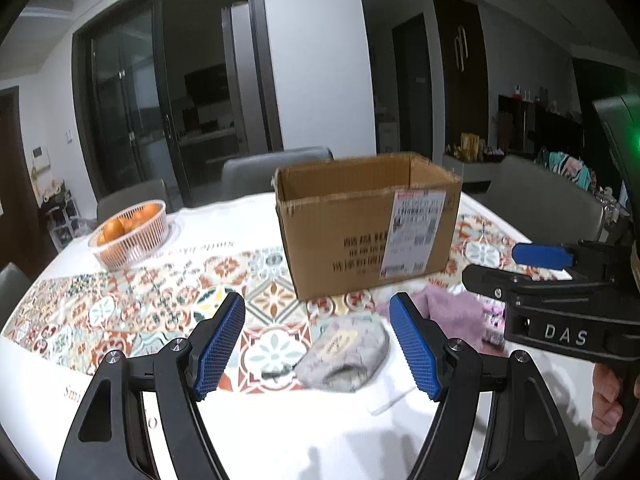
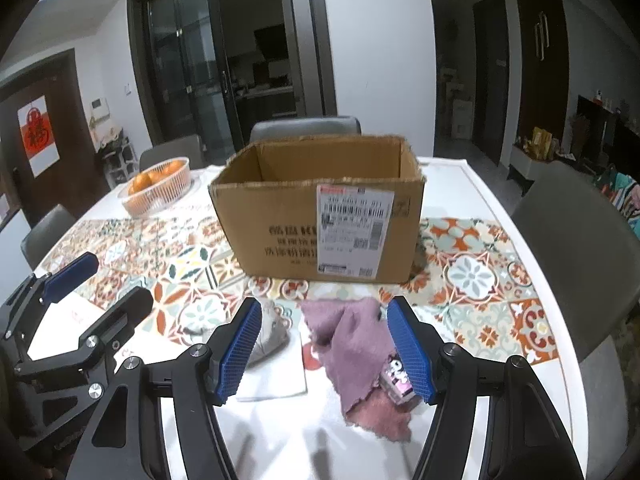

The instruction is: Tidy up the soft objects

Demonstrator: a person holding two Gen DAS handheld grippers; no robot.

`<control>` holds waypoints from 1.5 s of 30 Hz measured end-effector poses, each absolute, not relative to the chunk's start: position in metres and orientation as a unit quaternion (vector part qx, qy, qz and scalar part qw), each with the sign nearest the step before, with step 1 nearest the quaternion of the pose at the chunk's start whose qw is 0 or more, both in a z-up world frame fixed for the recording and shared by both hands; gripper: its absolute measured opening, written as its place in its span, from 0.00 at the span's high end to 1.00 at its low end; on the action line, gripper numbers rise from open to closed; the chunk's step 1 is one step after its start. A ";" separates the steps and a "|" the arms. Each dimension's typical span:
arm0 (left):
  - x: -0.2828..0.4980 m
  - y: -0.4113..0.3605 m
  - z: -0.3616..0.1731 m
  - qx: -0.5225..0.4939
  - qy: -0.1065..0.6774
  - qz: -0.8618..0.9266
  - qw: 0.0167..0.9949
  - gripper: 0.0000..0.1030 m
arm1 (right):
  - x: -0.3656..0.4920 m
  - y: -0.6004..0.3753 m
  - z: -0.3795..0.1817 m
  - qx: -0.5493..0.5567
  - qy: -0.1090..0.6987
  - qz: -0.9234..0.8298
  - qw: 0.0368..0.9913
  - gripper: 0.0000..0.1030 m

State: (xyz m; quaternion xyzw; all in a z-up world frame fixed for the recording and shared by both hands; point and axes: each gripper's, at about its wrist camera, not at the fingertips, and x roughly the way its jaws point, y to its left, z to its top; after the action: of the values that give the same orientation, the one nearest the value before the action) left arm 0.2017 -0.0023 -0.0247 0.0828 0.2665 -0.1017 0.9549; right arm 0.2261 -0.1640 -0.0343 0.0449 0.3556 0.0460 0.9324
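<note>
An open cardboard box [image 1: 368,220] stands on the table; it also shows in the right wrist view [image 2: 320,216]. A grey soft bundle [image 1: 346,354] lies in front of it, between the open fingers of my left gripper [image 1: 318,344], which is empty above the table. A crumpled pink-purple cloth [image 2: 356,348] lies to its right, partly over a small pink packet [image 2: 398,380]. My right gripper [image 2: 324,348] is open and empty above the cloth. The cloth [image 1: 456,312] and the right gripper [image 1: 516,268] also show in the left wrist view. The grey bundle [image 2: 268,336] is partly hidden behind the right gripper's left finger.
A white basket of oranges [image 1: 130,234] stands at the far left of the table. A patterned runner [image 1: 160,300] crosses the white table [image 1: 280,432]. White paper [image 2: 276,380] lies under the grey bundle. Grey chairs [image 2: 576,256] surround the table.
</note>
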 end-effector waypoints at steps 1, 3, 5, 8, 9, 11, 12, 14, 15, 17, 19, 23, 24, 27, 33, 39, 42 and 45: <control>0.202 -0.002 -0.029 0.084 0.273 -0.103 0.953 0.28 | 0.227 -0.163 -0.038 0.044 0.360 0.047 0.931 0.35; 0.204 -0.001 -0.036 0.085 0.285 -0.103 0.949 0.28 | 0.230 -0.162 -0.045 0.043 0.369 0.050 0.927 0.35; 0.207 -0.001 -0.044 0.087 0.297 -0.104 0.945 0.28 | 0.234 -0.161 -0.049 0.044 0.377 0.051 0.924 0.35; 0.213 -0.001 -0.054 0.085 0.315 -0.109 0.939 0.28 | 0.240 -0.160 -0.059 0.042 0.392 0.057 0.917 0.35; 0.216 -0.002 -0.059 0.082 0.322 -0.113 0.936 0.28 | 0.243 -0.159 -0.062 0.041 0.395 0.060 0.916 0.35; 0.222 -0.003 -0.067 0.081 0.334 -0.118 0.932 0.28 | 0.248 -0.157 -0.068 0.038 0.402 0.065 0.913 0.35; 0.224 -0.004 -0.071 0.082 0.339 -0.121 0.929 0.28 | 0.251 -0.157 -0.072 0.038 0.407 0.068 0.910 0.35; 0.228 -0.007 -0.078 0.085 0.348 -0.124 0.925 0.28 | 0.257 -0.158 -0.078 0.041 0.415 0.071 0.906 0.35; 0.231 -0.008 -0.082 0.086 0.352 -0.126 0.924 0.28 | 0.260 -0.158 -0.081 0.042 0.419 0.072 0.904 0.35; 0.236 -0.011 -0.088 0.086 0.359 -0.132 0.920 0.28 | 0.266 -0.158 -0.086 0.043 0.426 0.074 0.901 0.35; 0.242 -0.014 -0.093 0.086 0.366 -0.138 0.916 0.28 | 0.273 -0.159 -0.092 0.044 0.433 0.080 0.897 0.35; 0.253 -0.020 -0.104 0.089 0.380 -0.150 0.908 0.28 | 0.286 -0.160 -0.103 0.043 0.446 0.083 0.890 0.35; 0.256 -0.021 -0.107 0.090 0.382 -0.151 0.907 0.28 | 0.289 -0.160 -0.105 0.043 0.449 0.081 0.889 0.35; 0.263 -0.023 -0.113 0.088 0.391 -0.156 0.903 0.28 | 0.299 -0.161 -0.113 0.042 0.457 0.082 0.885 0.35; 0.275 -0.028 -0.127 0.097 0.402 -0.158 0.896 0.28 | 0.309 -0.157 -0.124 0.033 0.466 0.083 0.880 0.35; 0.284 -0.031 -0.139 0.098 0.413 -0.164 0.890 0.28 | 0.318 -0.156 -0.135 0.038 0.479 0.082 0.873 0.38; 0.287 -0.031 -0.143 0.095 0.417 -0.163 0.889 0.29 | 0.320 -0.155 -0.140 0.035 0.484 0.081 0.871 0.47; 0.288 -0.031 -0.143 0.096 0.417 -0.163 0.889 0.36 | 0.321 -0.155 -0.143 0.031 0.489 0.080 0.868 0.58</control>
State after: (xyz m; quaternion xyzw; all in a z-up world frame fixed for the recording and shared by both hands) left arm 0.2876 -0.0315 -0.1435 0.0957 0.4171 -0.1629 0.8890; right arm 0.3211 -0.1547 -0.1435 0.0308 0.4888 0.0797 0.8682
